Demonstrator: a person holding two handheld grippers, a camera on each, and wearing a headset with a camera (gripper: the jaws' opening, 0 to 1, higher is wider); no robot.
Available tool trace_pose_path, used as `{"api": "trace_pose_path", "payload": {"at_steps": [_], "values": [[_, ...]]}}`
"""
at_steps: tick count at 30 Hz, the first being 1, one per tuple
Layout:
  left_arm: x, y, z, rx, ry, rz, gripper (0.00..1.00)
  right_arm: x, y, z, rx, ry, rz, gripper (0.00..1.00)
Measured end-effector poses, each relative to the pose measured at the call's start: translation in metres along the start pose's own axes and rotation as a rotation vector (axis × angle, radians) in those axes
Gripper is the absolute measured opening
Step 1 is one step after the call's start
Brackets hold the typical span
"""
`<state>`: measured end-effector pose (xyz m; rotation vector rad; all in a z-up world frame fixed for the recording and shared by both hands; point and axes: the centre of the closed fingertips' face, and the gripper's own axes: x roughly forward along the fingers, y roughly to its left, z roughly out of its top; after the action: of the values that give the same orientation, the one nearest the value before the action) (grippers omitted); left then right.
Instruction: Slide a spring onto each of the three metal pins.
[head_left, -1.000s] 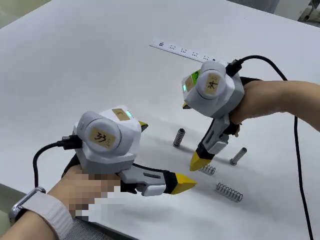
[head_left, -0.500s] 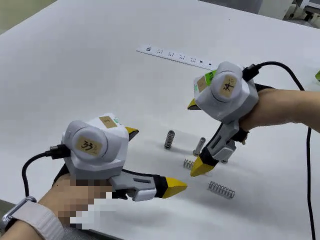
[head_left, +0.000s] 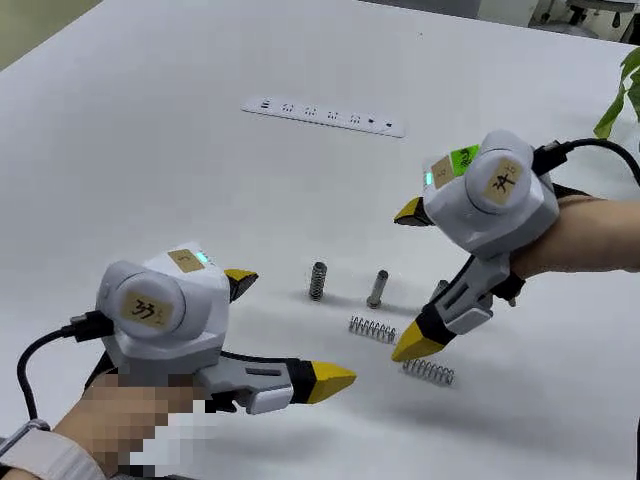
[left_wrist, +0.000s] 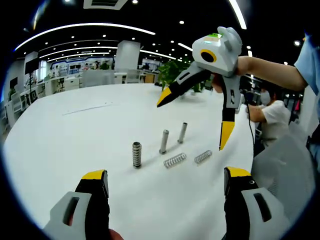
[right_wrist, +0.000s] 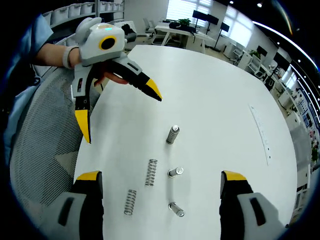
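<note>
White workbench top carries all task parts near its centre. Three metal pins stand upright in a row. The sprung pin at the left end already has a spring around its shaft. The middle pin is bare. The third pin is partly hidden behind the lower jaw of the right gripper; the left gripper view shows it bare.

Two loose springs lie flat on the surface just in front of the pins. The first spring is near the middle pin. The second spring is just beside the right gripper's lower yellow tip.

The right gripper is held over the third pin, jaws spread wide, holding nothing. The left gripper hovers left of the parts, jaws likewise wide apart and empty. A power strip lies farther back, well apart from the pins.
</note>
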<state>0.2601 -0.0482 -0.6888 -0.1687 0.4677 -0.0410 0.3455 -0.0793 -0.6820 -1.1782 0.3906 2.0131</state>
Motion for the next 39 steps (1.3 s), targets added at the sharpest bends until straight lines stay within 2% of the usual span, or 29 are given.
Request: {"api": "trace_pose_path", "payload": {"at_steps": [5,21,32,39], "values": [[0.001,-0.001,-0.001,0.029,0.034,-0.007,0.98,-0.008,0.005,-0.014,0.048,-0.021,-0.011,0.99],[0.001,0.000,-0.005,0.099,0.101,-0.041,0.97,-0.029,0.020,-0.059,0.223,-0.094,-0.108,0.99],[0.006,-0.005,-0.005,0.142,0.138,-0.084,0.96,-0.044,0.035,-0.076,0.300,-0.130,-0.167,0.99],[0.014,-0.012,-0.007,0.167,0.166,-0.112,0.95,-0.047,0.051,-0.087,0.348,-0.140,-0.173,0.99]]}}
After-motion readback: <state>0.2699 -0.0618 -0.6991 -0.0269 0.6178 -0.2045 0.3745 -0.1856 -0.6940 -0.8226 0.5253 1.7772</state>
